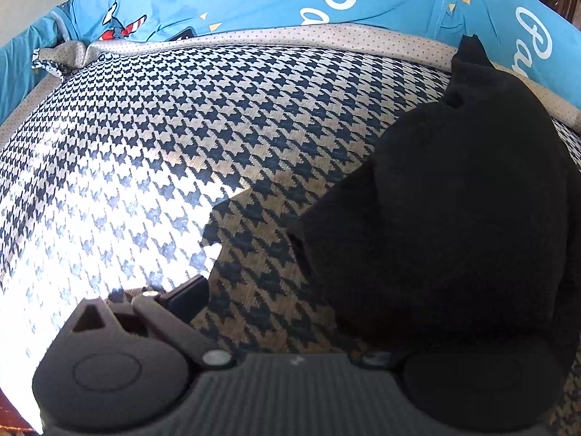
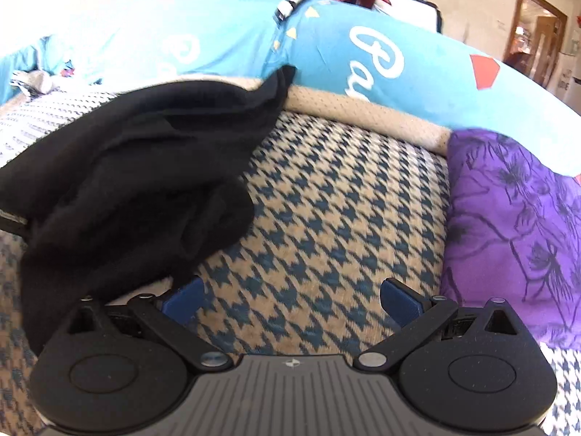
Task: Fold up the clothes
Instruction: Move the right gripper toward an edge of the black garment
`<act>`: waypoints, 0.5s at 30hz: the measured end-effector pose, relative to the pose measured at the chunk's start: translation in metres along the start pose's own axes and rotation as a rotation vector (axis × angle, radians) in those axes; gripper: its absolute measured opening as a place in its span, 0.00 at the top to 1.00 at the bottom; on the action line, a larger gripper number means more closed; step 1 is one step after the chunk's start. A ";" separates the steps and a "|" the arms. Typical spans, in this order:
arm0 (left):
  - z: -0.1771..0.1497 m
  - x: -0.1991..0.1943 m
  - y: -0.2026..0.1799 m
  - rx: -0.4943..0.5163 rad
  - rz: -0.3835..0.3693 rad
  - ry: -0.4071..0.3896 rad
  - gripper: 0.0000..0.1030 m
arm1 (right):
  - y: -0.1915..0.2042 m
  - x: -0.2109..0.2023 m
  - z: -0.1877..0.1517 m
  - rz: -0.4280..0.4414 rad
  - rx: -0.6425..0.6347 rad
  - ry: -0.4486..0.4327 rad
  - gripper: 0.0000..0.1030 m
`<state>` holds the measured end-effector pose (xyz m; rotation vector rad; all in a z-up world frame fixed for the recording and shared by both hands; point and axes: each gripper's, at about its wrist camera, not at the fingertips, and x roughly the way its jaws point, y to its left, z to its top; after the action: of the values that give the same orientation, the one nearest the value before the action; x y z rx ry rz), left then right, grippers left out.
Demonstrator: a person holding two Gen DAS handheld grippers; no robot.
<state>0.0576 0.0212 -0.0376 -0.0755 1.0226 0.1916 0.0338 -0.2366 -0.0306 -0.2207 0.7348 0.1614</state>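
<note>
Black fabric — a crumpled garment (image 2: 138,178) — is lying heaped on a houndstooth cover (image 2: 326,218) of dark blue and cream, and it is showing in both wrist views. In the right wrist view the heap is sitting to the left of centre, bunched and folded over itself, with one narrow end reaching up toward a cream dotted border (image 2: 363,109) at the far edge of the cover. The right gripper (image 2: 292,299) is hovering low over the houndstooth with its two blue fingertips (image 2: 399,299) standing well apart and nothing between them; the nearer edge of the black garment is draping just over the left-hand fingertip, though whether cloth and finger are touching is hard to tell. To the right, a purple cloth with a dark floral print (image 2: 515,218) is lying on the same cover, apart from the black heap. Behind everything, a bright blue cloth with white script lettering (image 2: 381,61) is running along the back. In the left wrist view the black garment (image 1: 454,218) is filling the right side and hiding one side of the left gripper (image 1: 290,309) entirely — only one dark fingertip (image 1: 189,296) is showing, so I cannot tell whether this gripper is spread, closed or gripping the cloth. Sunlight is falling across the left part of the houndstooth cover (image 1: 163,145), washing the pattern pale.
</note>
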 end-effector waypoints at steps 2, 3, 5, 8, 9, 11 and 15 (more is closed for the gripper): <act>-0.001 0.000 0.001 -0.001 -0.003 0.002 0.00 | -0.002 -0.003 0.006 -0.014 -0.036 -0.015 0.00; -0.001 0.000 0.001 -0.002 -0.005 0.004 0.00 | -0.002 -0.004 0.008 -0.025 -0.050 -0.022 0.00; 0.000 0.000 0.001 -0.005 -0.008 0.009 0.00 | -0.006 -0.003 0.015 -0.024 -0.065 -0.030 0.00; 0.000 0.001 0.002 -0.013 -0.015 0.016 0.00 | -0.015 -0.002 0.027 -0.011 -0.092 -0.046 0.00; 0.000 0.002 0.002 -0.014 -0.017 0.017 0.00 | -0.019 -0.001 0.031 -0.021 -0.099 -0.056 0.00; -0.001 0.002 0.002 -0.010 -0.016 0.014 0.00 | -0.031 0.002 0.040 -0.043 -0.078 -0.079 0.00; 0.000 0.004 -0.004 0.003 -0.005 0.008 0.00 | -0.048 0.018 0.060 0.032 0.062 -0.116 0.00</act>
<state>0.0606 0.0181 -0.0415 -0.0766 1.0302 0.1854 0.0968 -0.2662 0.0075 -0.1392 0.6270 0.1803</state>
